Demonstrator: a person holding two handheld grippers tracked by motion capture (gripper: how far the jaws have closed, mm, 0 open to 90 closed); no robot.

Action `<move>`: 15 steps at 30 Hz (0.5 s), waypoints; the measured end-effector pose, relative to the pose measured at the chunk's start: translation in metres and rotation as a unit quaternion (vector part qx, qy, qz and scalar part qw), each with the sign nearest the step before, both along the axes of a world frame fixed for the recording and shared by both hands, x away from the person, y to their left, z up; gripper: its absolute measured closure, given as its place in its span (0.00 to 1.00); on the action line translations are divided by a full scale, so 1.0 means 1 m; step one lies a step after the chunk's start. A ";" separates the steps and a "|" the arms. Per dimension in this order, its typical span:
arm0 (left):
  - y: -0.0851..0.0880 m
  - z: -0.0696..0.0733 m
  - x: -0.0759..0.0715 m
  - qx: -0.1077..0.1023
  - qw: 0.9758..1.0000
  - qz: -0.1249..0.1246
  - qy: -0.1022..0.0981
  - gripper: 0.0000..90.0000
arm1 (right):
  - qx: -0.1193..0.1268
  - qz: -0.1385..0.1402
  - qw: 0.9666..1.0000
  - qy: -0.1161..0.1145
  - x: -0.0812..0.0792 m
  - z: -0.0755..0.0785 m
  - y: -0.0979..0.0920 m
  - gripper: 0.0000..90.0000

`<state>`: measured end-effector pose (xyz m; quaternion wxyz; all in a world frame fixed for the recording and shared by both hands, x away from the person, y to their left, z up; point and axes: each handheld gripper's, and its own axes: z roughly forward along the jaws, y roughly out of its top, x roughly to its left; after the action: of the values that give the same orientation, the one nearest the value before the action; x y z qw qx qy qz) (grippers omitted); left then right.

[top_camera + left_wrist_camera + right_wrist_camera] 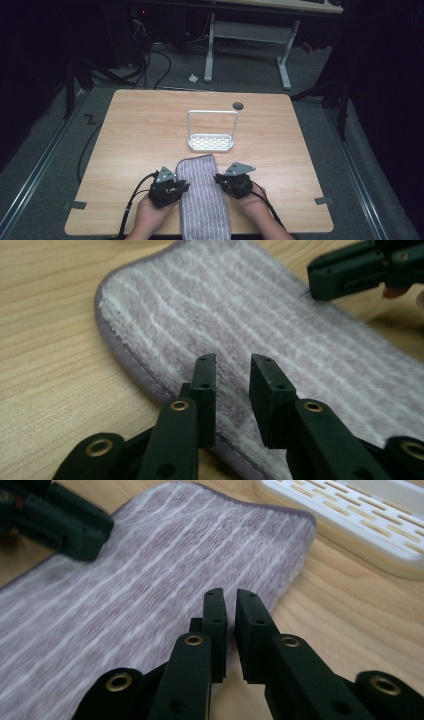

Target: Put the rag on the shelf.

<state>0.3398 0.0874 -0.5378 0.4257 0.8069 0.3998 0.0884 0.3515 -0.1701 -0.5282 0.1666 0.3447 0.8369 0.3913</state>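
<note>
Folded grey striped microfibre towel [204, 197] lies flat at the wooden table's [130, 130] near edge, between both tongs. Left gripper [233, 365] jaws parted, empty. Right gripper [231, 600] jaws slightly parted, empty.

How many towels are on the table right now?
1. The towel lies folded at the table's near edge, between the left gripper and right gripper.

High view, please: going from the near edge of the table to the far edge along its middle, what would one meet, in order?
Striped grey towel → white slotted rack with a tall wire handle → small dark round disc near the far edge of the wooden table.
</note>
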 end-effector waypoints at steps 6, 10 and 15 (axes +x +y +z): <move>-0.012 -0.002 0.004 -0.002 1.000 -0.006 -0.002 0.81 | -0.018 0.004 1.000 0.012 0.001 -0.007 -0.002 0.94; -0.026 -0.002 0.008 -0.004 1.000 -0.022 -0.004 0.82 | -0.023 -0.003 1.000 0.006 -0.010 -0.007 -0.018 0.94; -0.040 -0.002 0.007 -0.013 0.999 -0.046 0.004 0.82 | -0.024 -0.011 1.000 0.008 -0.021 -0.007 -0.034 0.94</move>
<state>0.3465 0.0471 -0.5402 0.4383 0.8191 0.3651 0.0600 0.3308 -0.2039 -0.5353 0.1723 0.3532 0.8433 0.3667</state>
